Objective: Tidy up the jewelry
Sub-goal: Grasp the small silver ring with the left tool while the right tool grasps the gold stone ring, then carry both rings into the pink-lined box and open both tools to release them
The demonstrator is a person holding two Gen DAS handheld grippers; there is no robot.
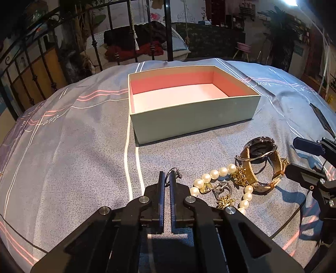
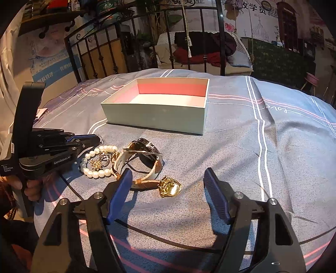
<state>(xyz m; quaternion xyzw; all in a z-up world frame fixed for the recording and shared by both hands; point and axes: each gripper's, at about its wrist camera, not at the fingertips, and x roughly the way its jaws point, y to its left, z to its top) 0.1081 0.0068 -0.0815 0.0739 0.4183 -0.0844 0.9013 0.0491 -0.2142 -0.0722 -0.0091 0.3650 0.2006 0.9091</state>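
Reading the white print on our left gripper [image 2: 98, 139], we make out "GenRobot.AI" on its black arm and "Data Acquisition System" on the block behind. Its fingers are pressed together on a thin dark metal ring [image 1: 173, 175], lifted just off the fabric. Our right gripper [image 2: 168, 178] stands spread wide, holding nothing, with the gold-cased watch on a tan leather strap [image 2: 168, 185] lying between its blue pads [image 2: 122, 189]. At ten o'clock from that watch, in the right wrist view, lies the jewelry heap: a white pearl bracelet [image 2: 96, 160], a dark-faced watch on a pale strap [image 2: 147, 150] and small gold charms [image 2: 97, 163]. At twelve o'clock sits an open pale-green cardboard box with pink lining [image 2: 159, 116], well apart from the heap. Everything rests on a grey-blue bedspread with white and pink stripes [image 2: 273, 147], which bears cursive writing we cannot read with certainty. Beyond stands a black iron bed rail [image 2: 117, 52], and a wall poster [image 2: 247, 7] carries Chinese characters.
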